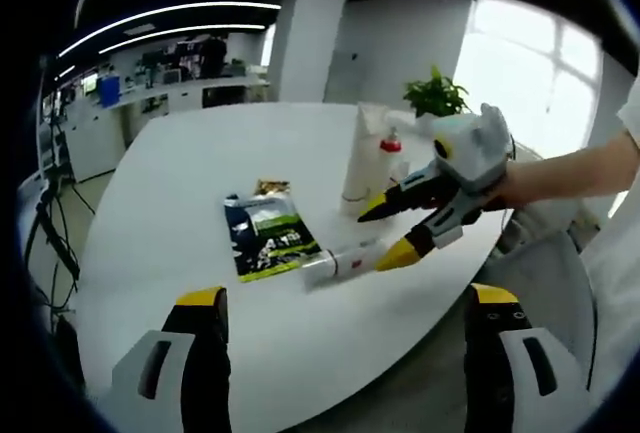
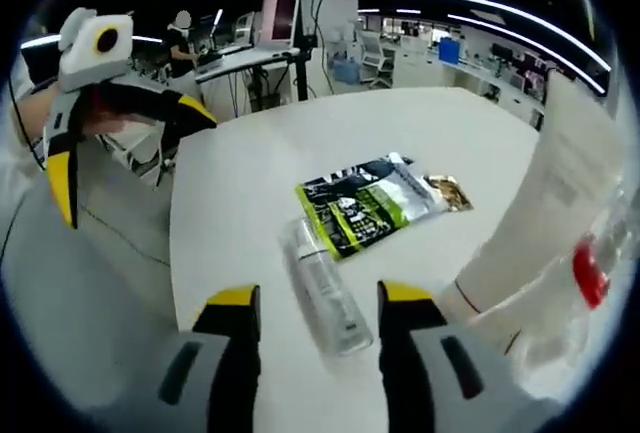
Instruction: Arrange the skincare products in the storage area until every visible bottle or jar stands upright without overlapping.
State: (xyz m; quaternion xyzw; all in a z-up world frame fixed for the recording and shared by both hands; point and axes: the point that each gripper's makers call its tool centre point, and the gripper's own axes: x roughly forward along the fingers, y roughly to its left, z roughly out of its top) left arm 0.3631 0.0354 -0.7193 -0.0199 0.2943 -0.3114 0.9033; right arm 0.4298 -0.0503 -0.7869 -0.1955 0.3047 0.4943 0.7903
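Observation:
A clear bottle [image 2: 325, 293] lies on its side on the white table [image 2: 240, 183], and it also shows near the table's front edge [image 1: 338, 261]. My right gripper [image 2: 318, 296] is open, with its yellow-tipped jaws on either side of the bottle's near end and gaps on both sides. Seen from the other hand, the right gripper [image 1: 385, 233] reaches in from the right, just above that bottle. A tall white tube [image 1: 360, 158] stands upright beside a small red-capped bottle [image 1: 390, 156]. My left gripper [image 1: 345, 296] hangs open over the table's near edge with nothing between its jaws.
A green and black sachet [image 1: 268, 238] lies flat left of the bottle, with a small gold packet [image 1: 270, 188] behind it. A potted plant [image 1: 435, 95] stands at the table's far side. Desks with monitors [image 2: 280, 8] are beyond the table.

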